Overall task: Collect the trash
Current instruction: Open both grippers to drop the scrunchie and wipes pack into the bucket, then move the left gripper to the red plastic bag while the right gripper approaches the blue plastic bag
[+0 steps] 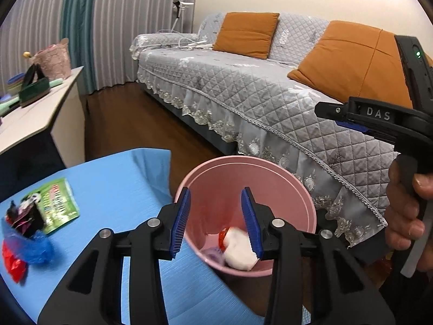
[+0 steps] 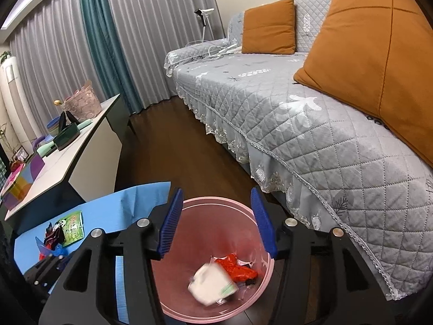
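"DAS" in pale letters on right hand-held gripper [image 1: 379, 114] body

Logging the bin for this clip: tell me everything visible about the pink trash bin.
The pink trash bin is a round, smooth, plastic-looking bucket tapering toward its base, upright on the dark floor between the blue table and the sofa. It has no lid. Inside lie a white packet, blurred, and a red wrapper. Both open grippers hover above its mouth; nothing grips it.

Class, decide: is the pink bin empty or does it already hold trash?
Not empty. The pink bin holds a white wrapper and a red wrapper at its bottom.
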The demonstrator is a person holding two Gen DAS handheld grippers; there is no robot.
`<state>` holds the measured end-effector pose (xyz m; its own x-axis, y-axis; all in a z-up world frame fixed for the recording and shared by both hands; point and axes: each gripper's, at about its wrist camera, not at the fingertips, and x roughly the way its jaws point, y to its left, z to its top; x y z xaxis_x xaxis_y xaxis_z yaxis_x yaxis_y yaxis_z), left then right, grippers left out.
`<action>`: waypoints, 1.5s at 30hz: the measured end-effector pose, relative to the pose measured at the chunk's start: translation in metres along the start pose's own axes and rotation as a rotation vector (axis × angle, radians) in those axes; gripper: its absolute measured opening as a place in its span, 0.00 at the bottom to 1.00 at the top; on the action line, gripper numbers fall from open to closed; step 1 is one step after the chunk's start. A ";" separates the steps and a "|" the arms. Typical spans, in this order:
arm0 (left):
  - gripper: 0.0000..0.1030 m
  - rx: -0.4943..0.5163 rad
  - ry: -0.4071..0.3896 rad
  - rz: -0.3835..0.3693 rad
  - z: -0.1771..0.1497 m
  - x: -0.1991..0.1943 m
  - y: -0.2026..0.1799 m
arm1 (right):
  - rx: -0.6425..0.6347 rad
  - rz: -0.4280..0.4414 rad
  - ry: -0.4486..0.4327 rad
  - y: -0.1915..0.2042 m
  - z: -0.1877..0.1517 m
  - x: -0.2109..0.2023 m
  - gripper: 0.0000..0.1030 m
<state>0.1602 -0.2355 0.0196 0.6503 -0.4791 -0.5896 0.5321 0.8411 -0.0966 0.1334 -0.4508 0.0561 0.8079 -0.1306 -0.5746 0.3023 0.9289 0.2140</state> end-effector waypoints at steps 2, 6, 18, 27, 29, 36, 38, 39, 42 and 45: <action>0.38 -0.006 -0.010 0.011 -0.001 -0.010 0.005 | -0.008 0.007 -0.005 0.005 0.000 -0.002 0.51; 0.38 -0.014 -0.029 0.031 -0.001 -0.032 0.016 | -0.023 0.022 -0.014 0.013 -0.001 -0.008 0.52; 0.38 -0.021 -0.081 0.101 -0.011 -0.104 0.048 | -0.062 0.072 -0.041 0.038 -0.009 -0.028 0.49; 0.38 -0.075 -0.115 0.169 -0.019 -0.140 0.080 | -0.105 0.155 -0.072 0.069 -0.014 -0.041 0.19; 0.38 -0.097 -0.120 0.186 -0.024 -0.145 0.089 | -0.119 0.174 -0.076 0.077 -0.015 -0.043 0.17; 0.38 -0.182 -0.123 0.249 -0.043 -0.159 0.124 | -0.154 0.208 -0.078 0.101 -0.021 -0.044 0.17; 0.37 -0.200 -0.124 0.267 -0.047 -0.163 0.133 | -0.161 0.214 -0.075 0.107 -0.022 -0.043 0.17; 0.37 -0.207 -0.126 0.273 -0.048 -0.165 0.137 | -0.163 0.219 -0.074 0.110 -0.022 -0.042 0.17; 0.37 -0.224 -0.129 0.302 -0.054 -0.170 0.149 | -0.168 0.234 -0.067 0.119 -0.024 -0.042 0.16; 0.37 -0.260 -0.133 0.331 -0.059 -0.177 0.163 | -0.184 0.257 -0.061 0.130 -0.027 -0.042 0.16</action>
<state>0.0999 0.0013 0.0606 0.8358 -0.1874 -0.5161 0.1405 0.9816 -0.1290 0.1252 -0.3152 0.0861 0.8765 0.1015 -0.4705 -0.0082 0.9805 0.1963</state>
